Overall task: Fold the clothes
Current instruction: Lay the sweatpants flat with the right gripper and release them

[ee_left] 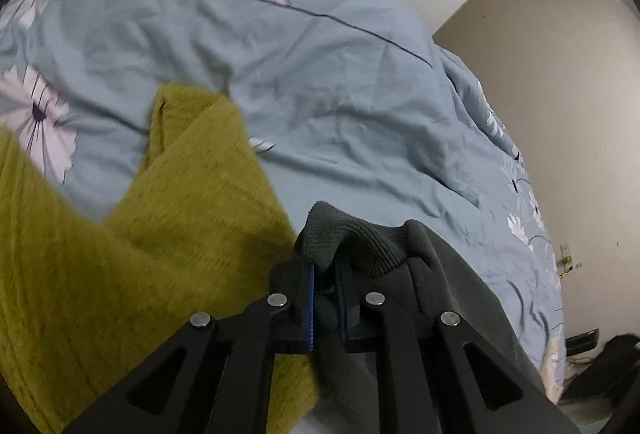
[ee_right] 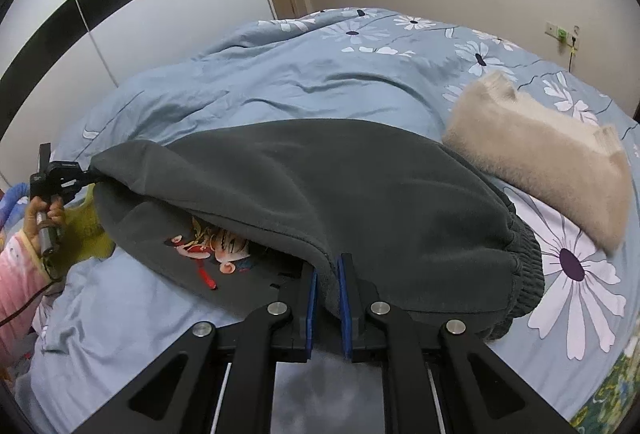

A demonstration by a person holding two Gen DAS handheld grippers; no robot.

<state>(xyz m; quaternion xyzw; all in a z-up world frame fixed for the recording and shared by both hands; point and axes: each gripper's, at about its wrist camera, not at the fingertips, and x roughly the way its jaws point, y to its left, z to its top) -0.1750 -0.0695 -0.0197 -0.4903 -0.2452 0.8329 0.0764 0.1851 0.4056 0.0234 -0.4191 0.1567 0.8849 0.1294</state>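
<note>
Showing only rightward: cartoon print (ee_right: 212, 250) inside grey sweatshirt (ee_right: 320, 185), perhaps embroidered.

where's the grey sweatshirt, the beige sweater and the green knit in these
grey sweatshirt (ee_right: 340, 173): right wrist view, on the upper layer being folded over.
beige sweater (ee_right: 536, 169): right wrist view, on its fuzzy top face.
green knit (ee_left: 120, 274): left wrist view, on the broad knitted panel.

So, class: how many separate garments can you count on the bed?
3. The dark grey sweatshirt is held between both grippers; the olive-green knit lies beside it, by the left gripper; the beige fluffy sweater lies folded alongside. Others may be hidden.
</note>
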